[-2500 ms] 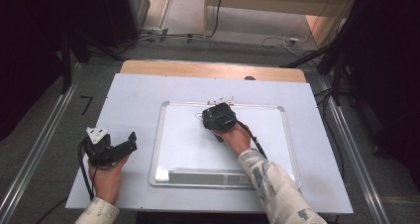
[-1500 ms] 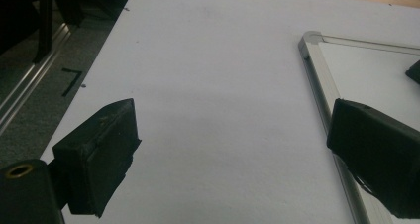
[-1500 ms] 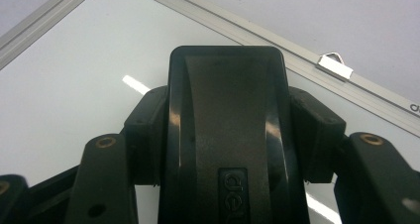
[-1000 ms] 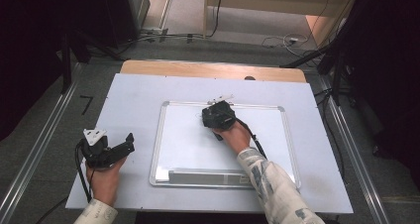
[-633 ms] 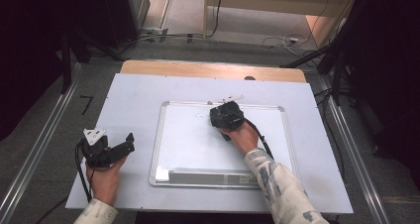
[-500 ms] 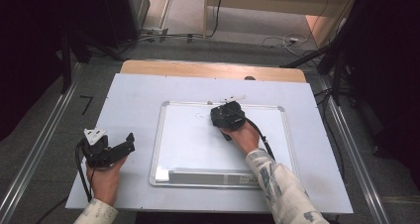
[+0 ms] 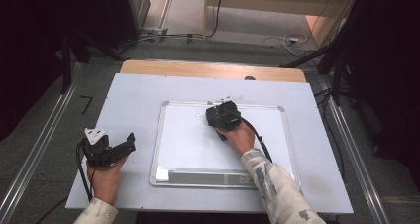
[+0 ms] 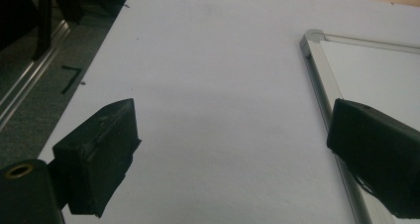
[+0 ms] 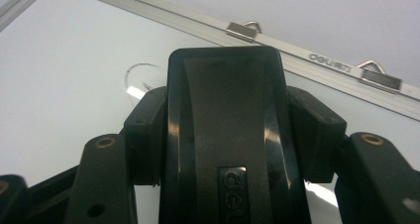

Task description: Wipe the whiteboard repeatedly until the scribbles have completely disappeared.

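Observation:
A white whiteboard (image 7: 188, 144) with a silver frame lies flat on the pale table. My right gripper (image 7: 223, 115) rests on its upper middle, shut on a black board eraser (image 9: 225, 135); the jaws press on the eraser's two sides. A faint curved pen mark (image 9: 138, 70) shows on the board just left of the eraser. My left gripper (image 7: 129, 142) sits on the table left of the board, and in the left gripper view it (image 8: 233, 135) stands open with nothing between its jaws. The board's left frame (image 8: 322, 80) runs beside its right jaw.
Two metal clips (image 9: 242, 28) sit on the board's top frame. A grey pen tray (image 7: 208, 177) lines the board's near edge. A wooden strip (image 7: 213, 70) borders the table's far side, with metal rails (image 7: 39, 149) on the floor at both sides.
My right gripper with the eraser has slid a little to the right along the board's upper part. The left gripper has stayed put.

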Available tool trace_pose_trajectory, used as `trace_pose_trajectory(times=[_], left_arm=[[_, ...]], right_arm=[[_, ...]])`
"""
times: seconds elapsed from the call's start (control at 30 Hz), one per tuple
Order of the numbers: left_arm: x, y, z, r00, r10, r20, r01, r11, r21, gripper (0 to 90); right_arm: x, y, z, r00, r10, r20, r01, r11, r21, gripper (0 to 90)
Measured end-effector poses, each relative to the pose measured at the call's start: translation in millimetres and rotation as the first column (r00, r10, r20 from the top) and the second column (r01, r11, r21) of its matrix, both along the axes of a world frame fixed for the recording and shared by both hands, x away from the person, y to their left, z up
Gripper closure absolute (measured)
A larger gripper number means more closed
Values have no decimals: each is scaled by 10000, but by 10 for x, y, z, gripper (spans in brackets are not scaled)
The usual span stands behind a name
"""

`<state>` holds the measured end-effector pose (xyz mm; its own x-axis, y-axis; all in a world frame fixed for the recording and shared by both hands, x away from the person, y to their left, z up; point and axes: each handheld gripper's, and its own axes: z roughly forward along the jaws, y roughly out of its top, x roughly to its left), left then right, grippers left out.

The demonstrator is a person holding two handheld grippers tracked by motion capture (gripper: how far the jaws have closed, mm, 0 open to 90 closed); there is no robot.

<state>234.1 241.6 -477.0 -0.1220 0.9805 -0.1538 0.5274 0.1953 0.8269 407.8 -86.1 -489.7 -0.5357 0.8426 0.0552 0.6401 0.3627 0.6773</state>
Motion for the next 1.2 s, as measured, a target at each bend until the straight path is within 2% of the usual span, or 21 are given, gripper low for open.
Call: trace_pose_trajectory(times=[0.13,0.57,0.77,0.97,1.2], left_arm=[[-2,2,2,10000,5,12,-5,10000,-14,61],[-8,12,5,10000,-8,31,9,10000,-39,61],[-9,16,5,10000,-23,39,23,10000,-55,61],[-13,18,4,10000,11,45,-11,10000,-62,61],[-14,21,2,10000,0,33,0,10000,-49,61]], right_arm=[[-22,141,-15,9993,264,248,-260,9995,-189,383],[-47,567,-12,9947,1014,192,-1006,9943,-358,384],[-62,680,-10,9923,1228,169,-1219,9915,-450,384],[-49,663,-4,9921,1245,152,-1235,9908,-553,385],[-10,456,2,9960,884,134,-875,9945,-570,385]])
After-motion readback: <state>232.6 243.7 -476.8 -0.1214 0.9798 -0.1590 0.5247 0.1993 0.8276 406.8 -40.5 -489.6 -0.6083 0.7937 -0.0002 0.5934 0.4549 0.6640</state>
